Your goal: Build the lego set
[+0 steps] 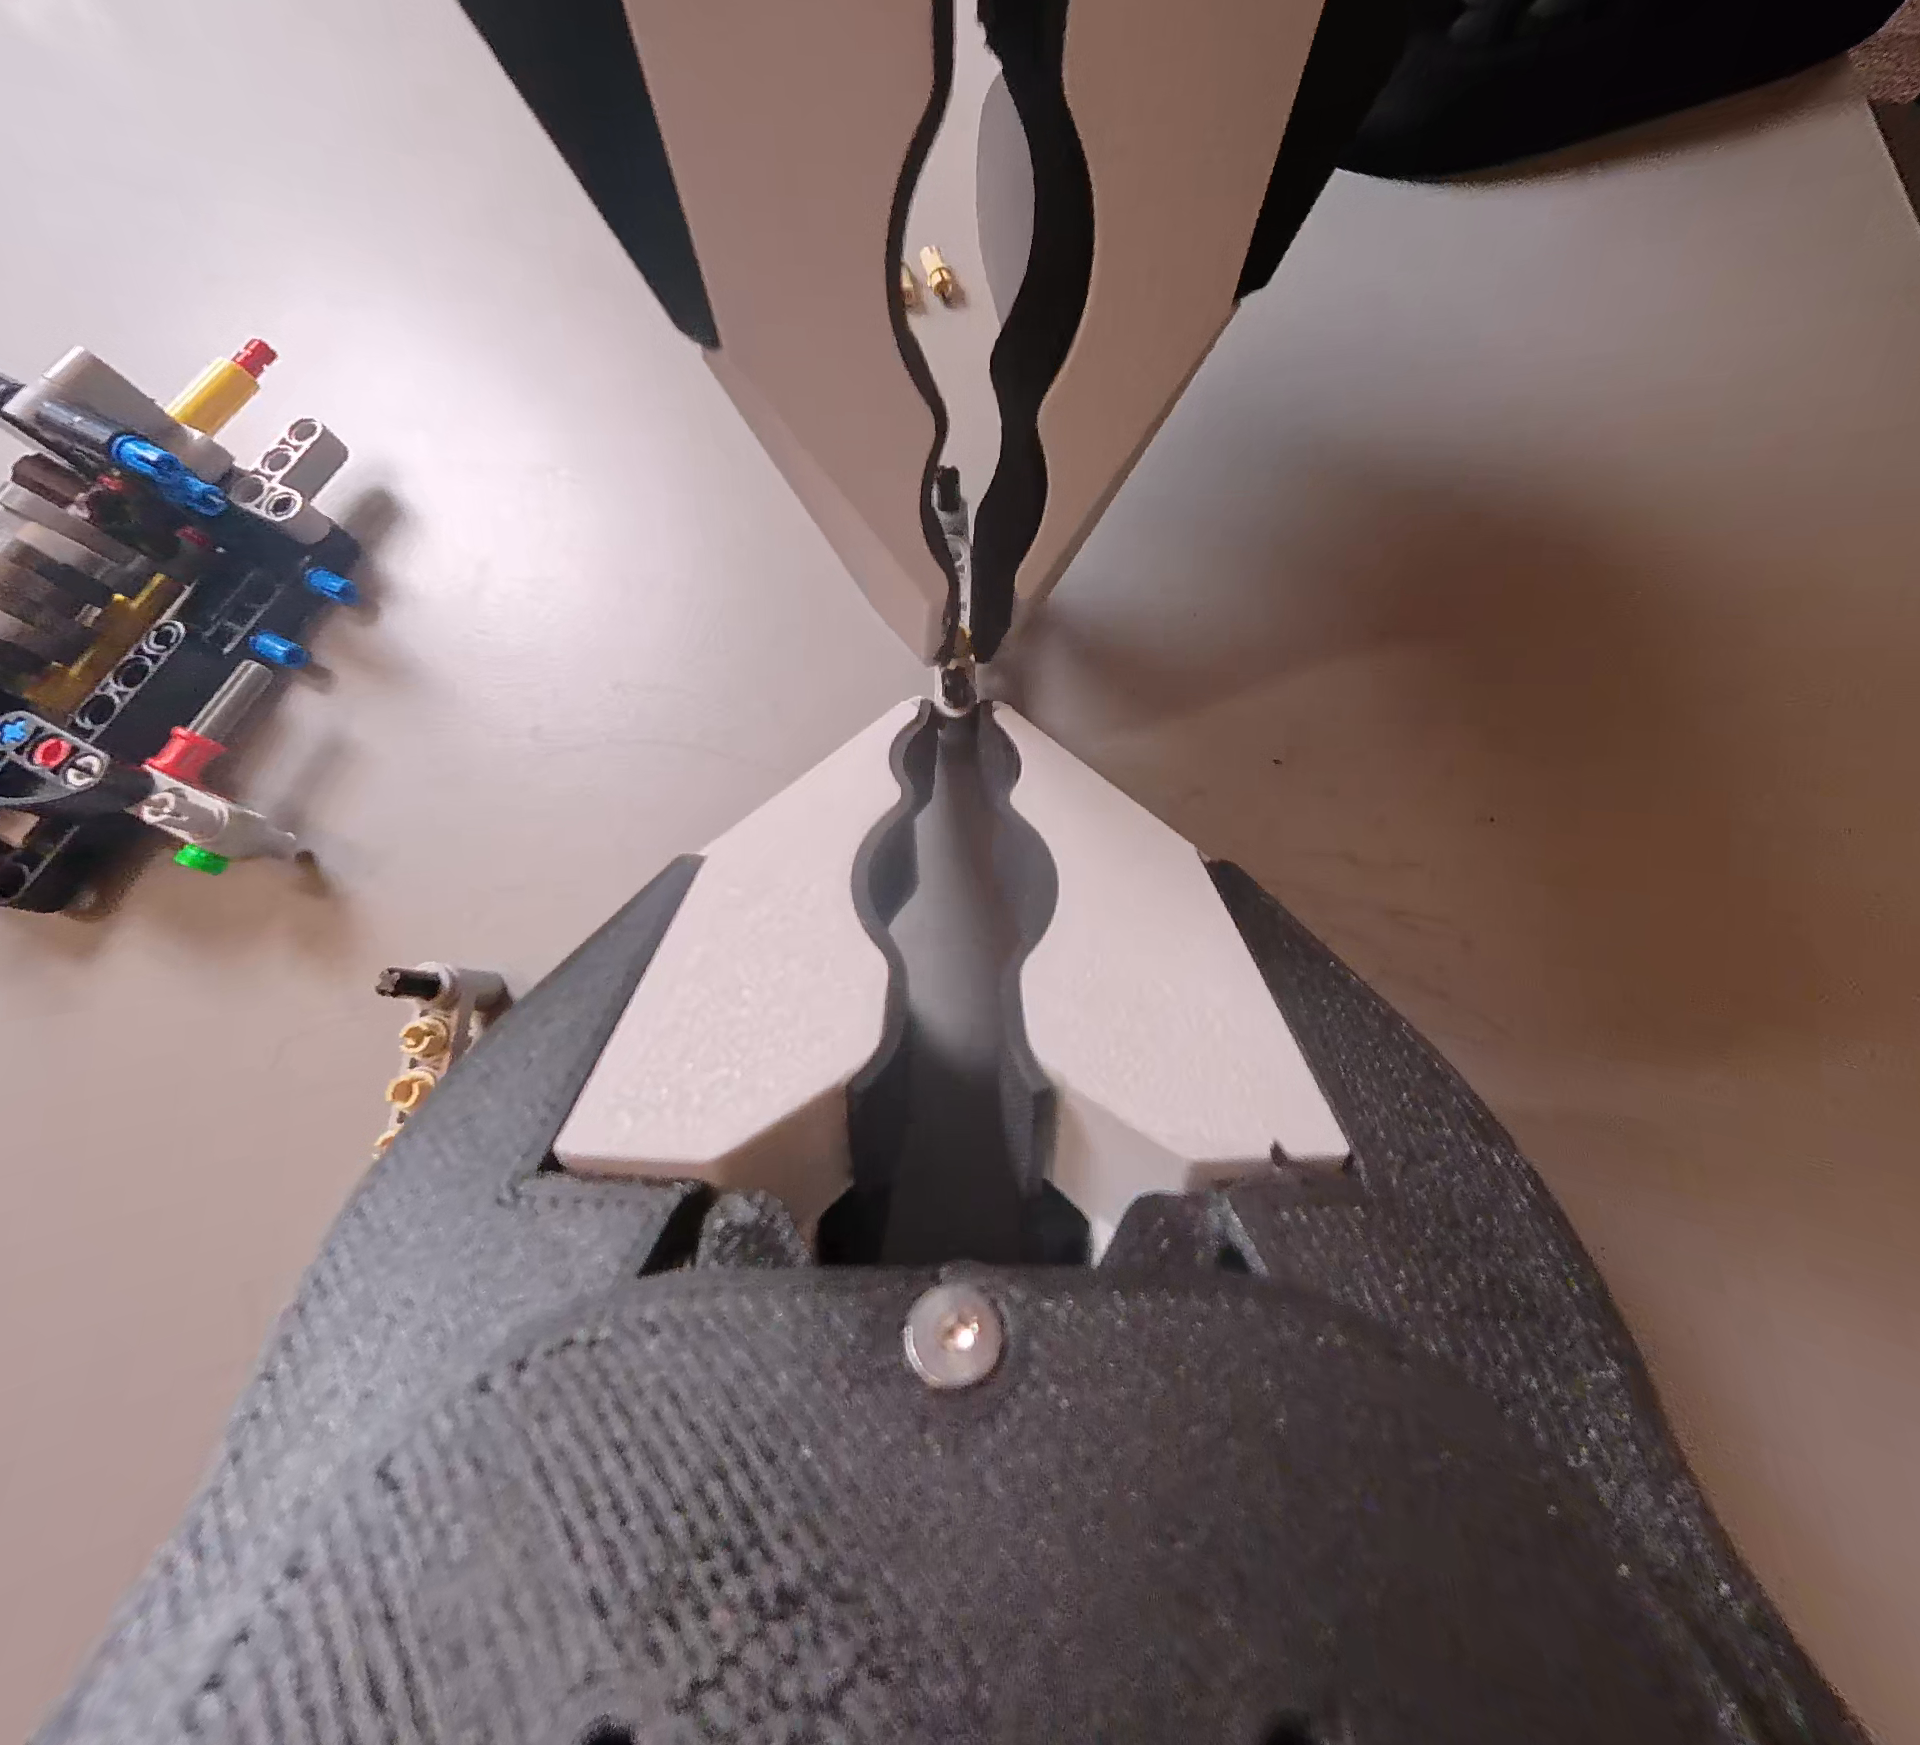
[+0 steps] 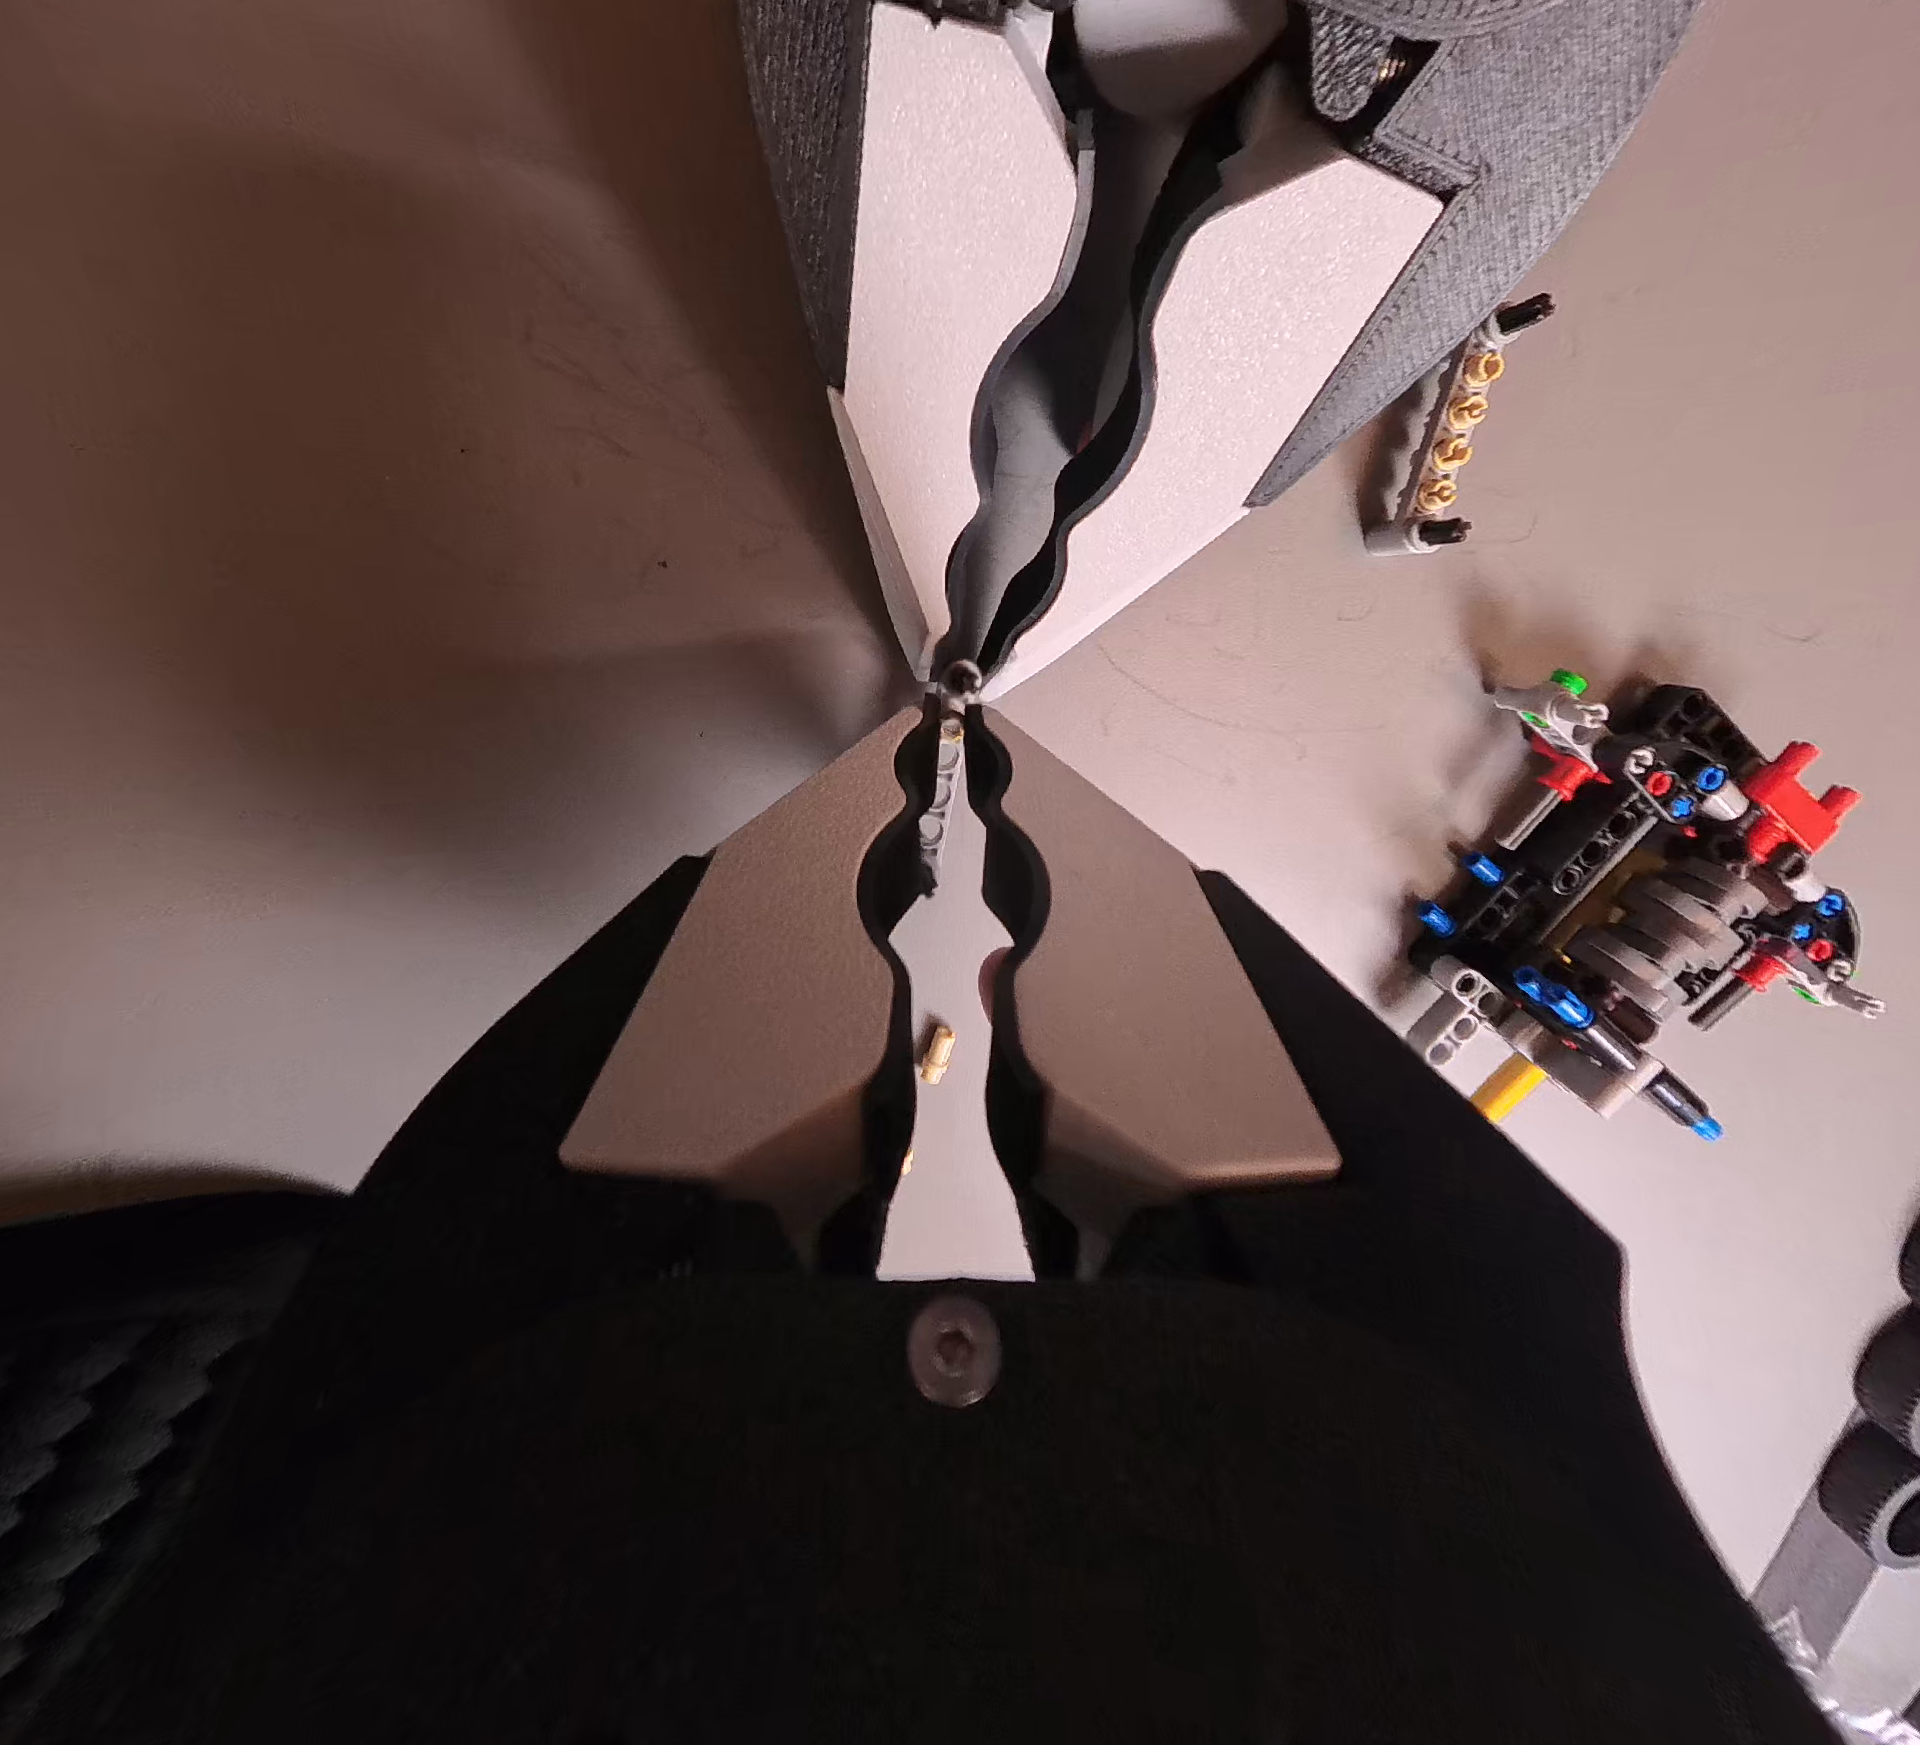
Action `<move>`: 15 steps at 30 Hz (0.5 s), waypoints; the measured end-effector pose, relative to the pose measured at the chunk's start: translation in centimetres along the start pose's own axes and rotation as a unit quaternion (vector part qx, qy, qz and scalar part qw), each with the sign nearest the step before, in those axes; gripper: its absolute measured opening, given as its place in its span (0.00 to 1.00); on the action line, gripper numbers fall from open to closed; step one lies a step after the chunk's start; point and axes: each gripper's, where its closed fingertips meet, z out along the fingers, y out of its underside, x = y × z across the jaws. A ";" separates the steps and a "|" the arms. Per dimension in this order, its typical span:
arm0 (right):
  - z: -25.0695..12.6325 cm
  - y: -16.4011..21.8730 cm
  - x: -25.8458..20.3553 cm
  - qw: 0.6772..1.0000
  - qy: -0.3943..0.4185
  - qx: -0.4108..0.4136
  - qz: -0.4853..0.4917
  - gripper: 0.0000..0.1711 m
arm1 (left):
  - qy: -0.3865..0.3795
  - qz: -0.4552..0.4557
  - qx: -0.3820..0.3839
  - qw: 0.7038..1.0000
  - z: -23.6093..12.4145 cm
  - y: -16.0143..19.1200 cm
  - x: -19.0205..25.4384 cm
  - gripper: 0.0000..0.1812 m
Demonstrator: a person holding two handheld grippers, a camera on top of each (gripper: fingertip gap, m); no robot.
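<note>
The two grippers meet tip to tip above a pale table (image 1: 1455, 552), and everything else is best placed from that meeting point.

In the left wrist view, the left gripper (image 1: 956, 703) has its fingers pressed together at the tips, pinching a small grey piece (image 1: 954, 685) that barely shows between them. Touching it from the far side is the right gripper (image 1: 961, 630), fingers likewise closed on a thin grey beam (image 1: 951, 511) that runs back between its wavy black pads. Past the meeting point, two small tan pins (image 1: 932, 274) lie on the table, seen through the gap between the right gripper's fingers.

Left of the meeting point and nearer the camera, a grey beam with tan pins (image 1: 442, 1020) peeks out from beside the left gripper's black body. Farther to the left stands the partly built model (image 1: 145, 615), a black frame with grey gears and blue, red, yellow and green bits.

In the right wrist view, the right gripper (image 2: 951, 739) grips the same thin beam (image 2: 940, 796), with the left gripper (image 2: 964, 672) facing it. The model (image 2: 1652, 895) sits well off to the right of the tips, the pinned beam (image 2: 1449, 438) beyond it, and black tyres (image 2: 1881, 1446) sit at the near right edge.
</note>
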 end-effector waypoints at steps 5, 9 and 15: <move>0.0 0.0 0.0 1.000 -0.005 0.001 0.003 0.02 | 0.000 0.001 0.000 1.000 0.0 0.0 0.0 0.03; 0.1 0.0 0.0 1.000 -0.003 0.001 0.001 0.02 | 0.001 0.000 0.000 1.000 0.0 0.0 0.0 0.03; 0.1 0.0 0.1 1.000 0.014 0.003 0.000 0.02 | 0.000 0.001 0.000 1.000 0.0 0.0 0.0 0.03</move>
